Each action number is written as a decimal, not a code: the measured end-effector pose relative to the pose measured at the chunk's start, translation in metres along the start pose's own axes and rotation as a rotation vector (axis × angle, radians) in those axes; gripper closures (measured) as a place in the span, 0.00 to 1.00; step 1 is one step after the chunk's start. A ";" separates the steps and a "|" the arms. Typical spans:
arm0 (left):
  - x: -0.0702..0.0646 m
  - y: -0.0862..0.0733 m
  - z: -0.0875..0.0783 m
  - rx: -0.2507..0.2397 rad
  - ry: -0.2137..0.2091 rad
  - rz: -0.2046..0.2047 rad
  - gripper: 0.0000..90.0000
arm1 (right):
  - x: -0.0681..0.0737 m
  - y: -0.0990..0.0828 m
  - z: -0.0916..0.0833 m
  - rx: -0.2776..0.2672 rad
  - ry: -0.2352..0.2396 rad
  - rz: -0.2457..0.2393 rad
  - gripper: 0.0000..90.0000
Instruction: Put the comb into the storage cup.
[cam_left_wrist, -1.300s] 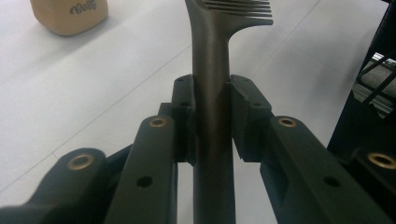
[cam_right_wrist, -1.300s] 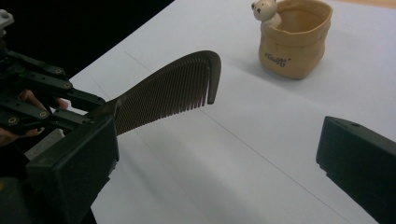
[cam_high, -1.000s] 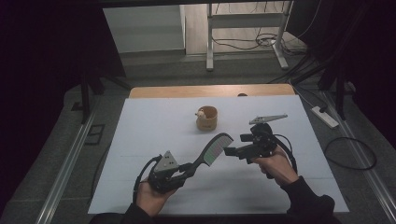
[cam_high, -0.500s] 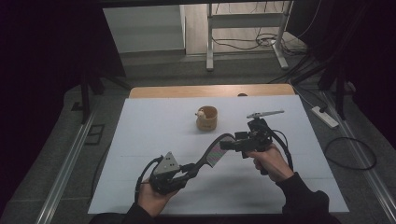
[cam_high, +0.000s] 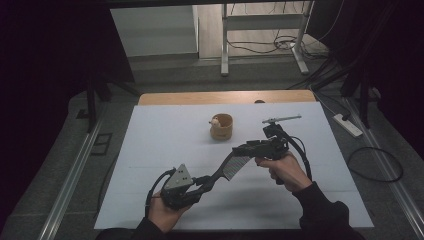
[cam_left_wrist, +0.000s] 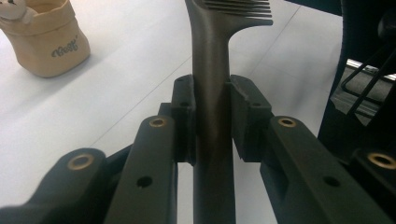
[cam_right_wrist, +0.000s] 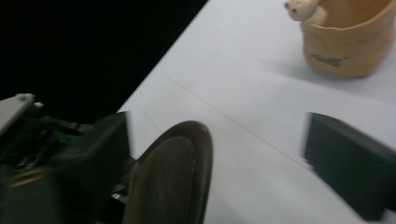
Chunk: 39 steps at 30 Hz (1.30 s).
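My left gripper (cam_high: 207, 182) is shut on the handle of a dark slotted spatula (cam_high: 235, 167), which slants up to the right above the white table. In the left gripper view both pads clamp the spatula handle (cam_left_wrist: 212, 93). My right gripper (cam_high: 241, 149) points left at the spatula's head. Its jaws have just been closing. In the right gripper view the spatula head (cam_right_wrist: 175, 177) lies between them, close to the left jaw and well apart from the right one, so the right gripper (cam_right_wrist: 224, 158) is open.
A tan cup (cam_high: 221, 126) with a small bear figure (cam_high: 215, 120) on its rim stands at the table's middle back, also as cup (cam_left_wrist: 46, 44) and cup (cam_right_wrist: 348, 39). The white sheet (cam_high: 165, 135) covers a wooden table. A power strip (cam_high: 346, 125) lies on the floor, right.
The right gripper has moved left to the spatula's head, and its jaws stand narrower. The left gripper and spatula have stayed put.
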<state>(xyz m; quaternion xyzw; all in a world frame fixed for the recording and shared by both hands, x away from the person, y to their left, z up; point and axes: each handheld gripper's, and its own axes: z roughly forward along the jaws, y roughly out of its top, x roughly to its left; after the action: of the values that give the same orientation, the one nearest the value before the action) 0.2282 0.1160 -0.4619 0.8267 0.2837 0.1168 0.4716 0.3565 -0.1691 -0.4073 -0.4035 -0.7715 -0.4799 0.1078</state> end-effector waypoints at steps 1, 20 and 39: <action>0.000 0.000 0.000 0.000 0.002 0.003 0.80 | -0.001 0.000 -0.001 -0.003 0.015 0.006 0.25; -0.007 0.000 0.001 0.002 0.055 0.067 0.80 | -0.011 -0.005 -0.004 -0.036 0.250 0.126 0.90; -0.001 0.002 0.002 0.052 0.031 -0.003 0.50 | -0.006 -0.005 -0.008 -0.061 0.263 0.151 0.94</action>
<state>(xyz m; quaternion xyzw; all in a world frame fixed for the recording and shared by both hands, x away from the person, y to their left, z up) 0.2286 0.1130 -0.4617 0.8363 0.2952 0.1217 0.4456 0.3548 -0.1799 -0.4103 -0.3972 -0.7032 -0.5423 0.2315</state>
